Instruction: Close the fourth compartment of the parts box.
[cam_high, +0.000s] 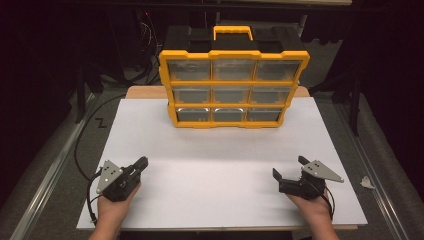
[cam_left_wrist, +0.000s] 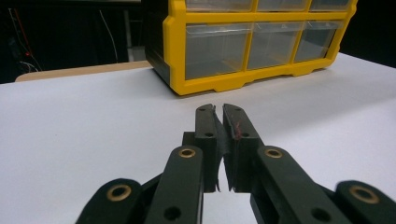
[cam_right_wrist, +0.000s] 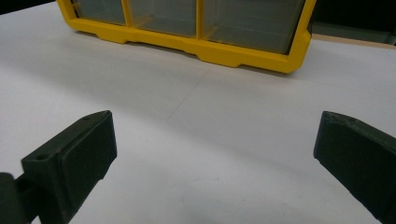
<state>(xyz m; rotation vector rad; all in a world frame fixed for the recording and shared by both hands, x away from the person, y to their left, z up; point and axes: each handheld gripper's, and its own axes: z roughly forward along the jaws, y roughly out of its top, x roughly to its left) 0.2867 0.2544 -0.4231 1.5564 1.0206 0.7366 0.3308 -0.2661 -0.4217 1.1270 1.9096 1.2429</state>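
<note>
I see bare white board (cam_high: 220, 175) between my left gripper (cam_high: 141, 162) and right gripper (cam_high: 288, 167), and open surface ahead of both. The one obstacle is the yellow drawer cabinet (cam_high: 233, 80) standing upright at the far middle. To either side of it the board lies bare.
</note>
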